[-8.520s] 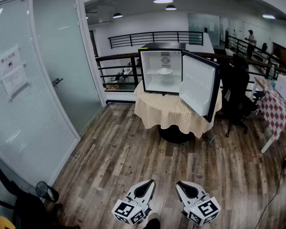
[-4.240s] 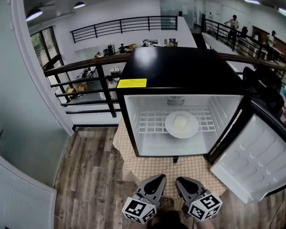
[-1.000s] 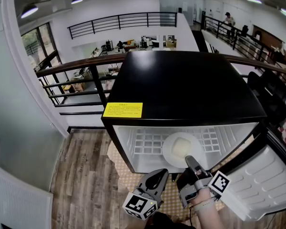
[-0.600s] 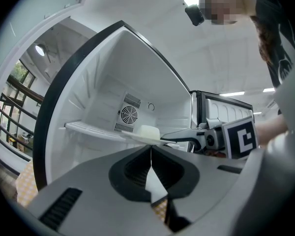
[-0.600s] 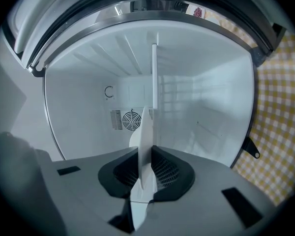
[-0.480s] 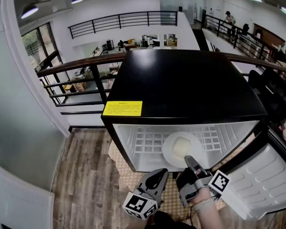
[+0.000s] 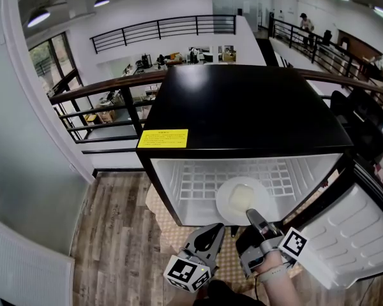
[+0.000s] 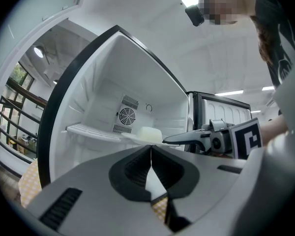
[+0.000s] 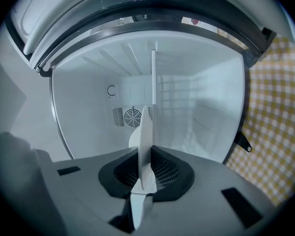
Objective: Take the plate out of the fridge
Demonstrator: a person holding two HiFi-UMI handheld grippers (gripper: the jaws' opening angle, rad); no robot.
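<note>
The black mini fridge (image 7: 242,107) stands open on a checked tablecloth. A white plate (image 7: 241,199) with a pale block of food (image 7: 242,197) lies on its wire shelf. My right gripper (image 7: 250,217) reaches level into the fridge. Its jaws have just been closing, and they are now shut on the plate's (image 9: 146,127) front rim. In the right gripper view the plate stands edge-on between the right gripper's (image 9: 148,149) pads. My left gripper (image 7: 210,233) hangs shut and holds nothing, just outside the fridge's front. From the left gripper (image 8: 151,154) view, the plate (image 8: 132,138) and the right gripper (image 8: 171,138) show side-on.
The fridge door (image 7: 354,238) hangs open at the right, close to my right hand. The wire shelf (image 7: 198,183) spans the fridge's width, and a fan grille (image 9: 132,116) is on the back wall. The checked tablecloth (image 7: 166,231) hangs over wooden floor (image 7: 108,234). A railing (image 7: 96,107) runs behind.
I have walked up to the fridge since the oldest frames. Within the last second both grippers hold their places, and the head view shows slightly more of the fridge's inside.
</note>
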